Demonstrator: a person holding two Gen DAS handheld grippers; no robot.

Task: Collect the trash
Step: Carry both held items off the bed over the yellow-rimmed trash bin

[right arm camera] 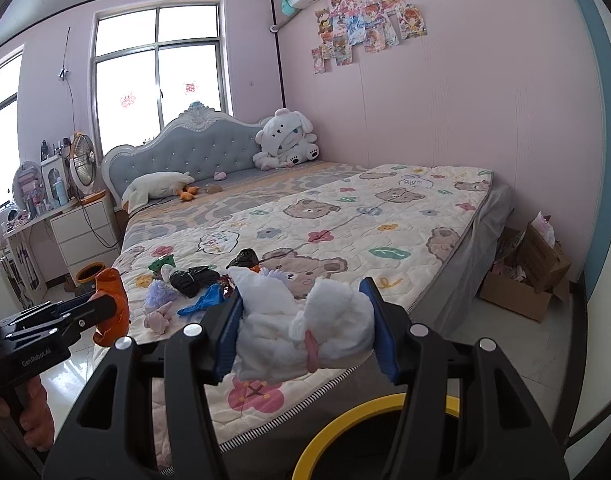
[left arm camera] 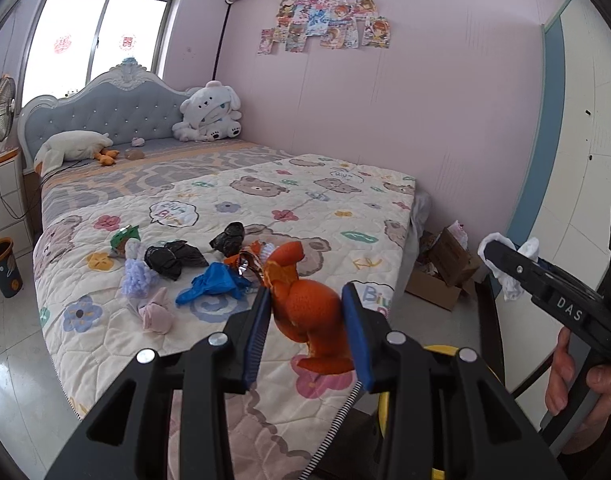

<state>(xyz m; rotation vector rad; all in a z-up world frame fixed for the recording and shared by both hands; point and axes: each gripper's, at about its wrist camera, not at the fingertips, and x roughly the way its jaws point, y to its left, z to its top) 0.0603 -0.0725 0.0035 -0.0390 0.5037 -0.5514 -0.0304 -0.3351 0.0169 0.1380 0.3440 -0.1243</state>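
My left gripper (left arm camera: 305,312) is shut on an orange peel (left arm camera: 309,312) and holds it above the bed's near corner; it also shows in the right wrist view (right arm camera: 109,304). My right gripper (right arm camera: 305,320) is shut on a crumpled white tissue wad (right arm camera: 301,328), which also shows in the left wrist view (left arm camera: 509,268). A bin with a yellow rim (right arm camera: 365,408) stands below the right gripper. On the quilt (left arm camera: 265,200) lie black bags (left arm camera: 173,258), a blue glove (left arm camera: 213,284), a purple fuzzy piece (left arm camera: 139,276), a pink wad (left arm camera: 155,312) and a green wrapper (left arm camera: 123,236).
Plush toys (left arm camera: 209,112) lie by the headboard. A small dark bin (left arm camera: 3,266) stands on the floor left of the bed. An open cardboard box (left arm camera: 441,272) sits by the bed's far corner. A fan (right arm camera: 83,164) and drawers (right arm camera: 85,232) stand at left.
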